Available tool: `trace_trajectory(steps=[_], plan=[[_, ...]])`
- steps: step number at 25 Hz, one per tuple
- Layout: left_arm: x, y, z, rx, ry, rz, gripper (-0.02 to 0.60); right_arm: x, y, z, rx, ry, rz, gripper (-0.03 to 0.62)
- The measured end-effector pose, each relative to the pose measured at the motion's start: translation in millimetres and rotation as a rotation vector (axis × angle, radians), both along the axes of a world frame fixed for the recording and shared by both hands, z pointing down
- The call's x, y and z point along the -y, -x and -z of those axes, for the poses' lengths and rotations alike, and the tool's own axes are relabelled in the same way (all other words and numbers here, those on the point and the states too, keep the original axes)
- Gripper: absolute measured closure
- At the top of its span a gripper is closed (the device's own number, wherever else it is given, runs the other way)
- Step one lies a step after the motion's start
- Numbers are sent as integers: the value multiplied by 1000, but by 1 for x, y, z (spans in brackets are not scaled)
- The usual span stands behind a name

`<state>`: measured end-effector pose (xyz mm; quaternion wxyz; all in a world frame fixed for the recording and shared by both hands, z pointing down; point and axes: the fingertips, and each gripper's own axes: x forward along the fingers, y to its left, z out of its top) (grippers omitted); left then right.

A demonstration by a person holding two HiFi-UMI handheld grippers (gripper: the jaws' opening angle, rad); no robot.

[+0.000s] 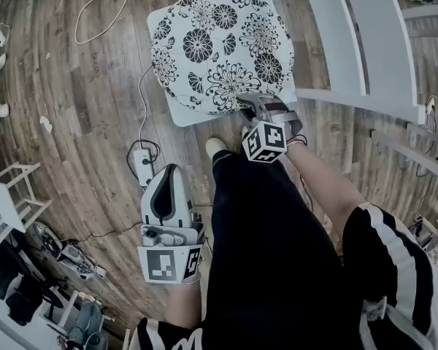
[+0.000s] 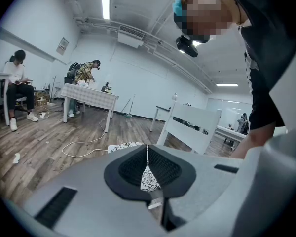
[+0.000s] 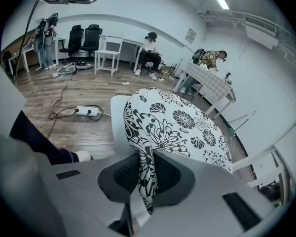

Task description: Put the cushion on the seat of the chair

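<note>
Cushion (image 1: pixel 219 46), round with a black-and-white flower print, lies on the white seat (image 1: pixel 177 114) of the chair and covers most of it; we see the seat's near corner left bare. Its near edge is pinched into a raised fold between the jaws of our right tool (image 1: pixel 250 102), which are closed tight on the fabric, as the right gripper view shows (image 3: pixel 145 157). Our left tool (image 1: pixel 168 175) hangs well apart from the chair, low beside our leg (image 1: pixel 277 217), with its jaws together and nothing gripped; it points towards the cushion. The chair's white back (image 1: pixel 365 49) rises along the far side of the seat, at the right of the head view, so that edge is closed off. On the other side the wooden floor (image 1: pixel 73 86) lies open, apart from a loose cable (image 1: pixel 102 6) and a power strip (image 1: pixel 143 165) near our shoe (image 1: pixel 216 146). Further off in the room stand a surface with a checked cloth (image 3: pixel 212 85), with people around it, and a few office chairs (image 3: pixel 84 38).
</note>
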<state>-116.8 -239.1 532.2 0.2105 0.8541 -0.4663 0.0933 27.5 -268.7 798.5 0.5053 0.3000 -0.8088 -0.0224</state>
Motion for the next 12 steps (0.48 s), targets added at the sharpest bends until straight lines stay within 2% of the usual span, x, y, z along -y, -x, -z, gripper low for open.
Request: trace_trajectory(steps=[12], plan=[[3,3,0,-6,5,-7,568,-2,1,-17,-40,92,21,556]])
